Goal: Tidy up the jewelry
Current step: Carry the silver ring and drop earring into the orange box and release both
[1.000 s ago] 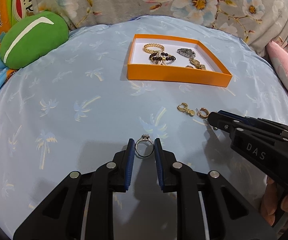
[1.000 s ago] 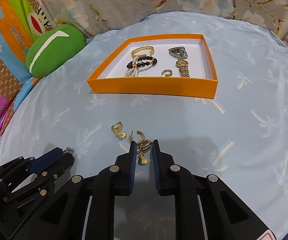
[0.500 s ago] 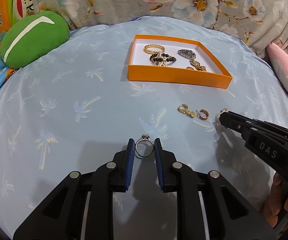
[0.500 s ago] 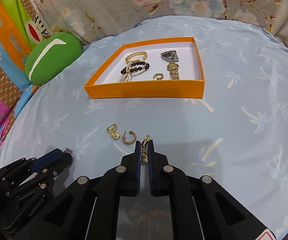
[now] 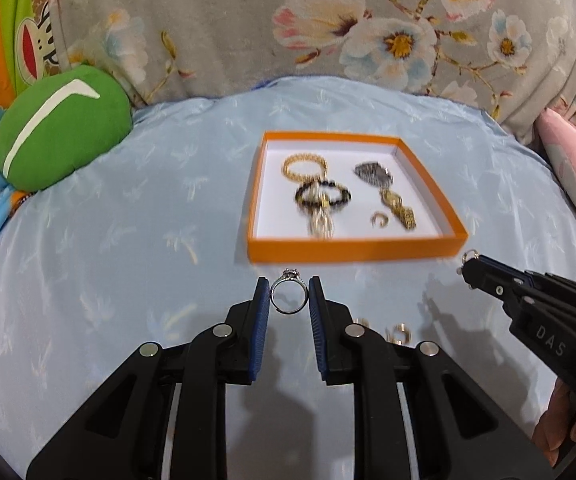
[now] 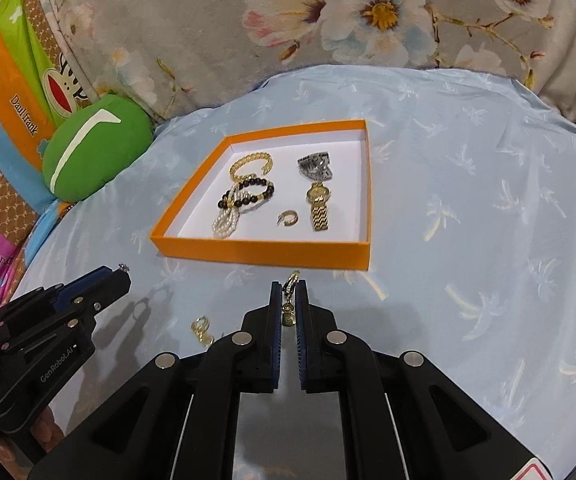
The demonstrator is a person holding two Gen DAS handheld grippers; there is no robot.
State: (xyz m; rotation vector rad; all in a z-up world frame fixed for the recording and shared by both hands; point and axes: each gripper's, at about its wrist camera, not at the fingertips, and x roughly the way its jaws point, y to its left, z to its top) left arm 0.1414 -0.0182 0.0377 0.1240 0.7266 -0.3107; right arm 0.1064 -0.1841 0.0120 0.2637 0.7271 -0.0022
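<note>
Showing the task partly done: the shallow orange cardboard tray (image 6: 264,255) already holds bracelets, watches and a ring. The left gripper (image 5: 288,295) clamps a silver stone-set ring (image 5: 289,295); the right gripper (image 6: 286,294) is closed on a gold charm earring (image 6: 289,312). Two gold earrings (image 5: 397,333) remain on the pale-blue bedsheet (image 6: 487,240).
</note>
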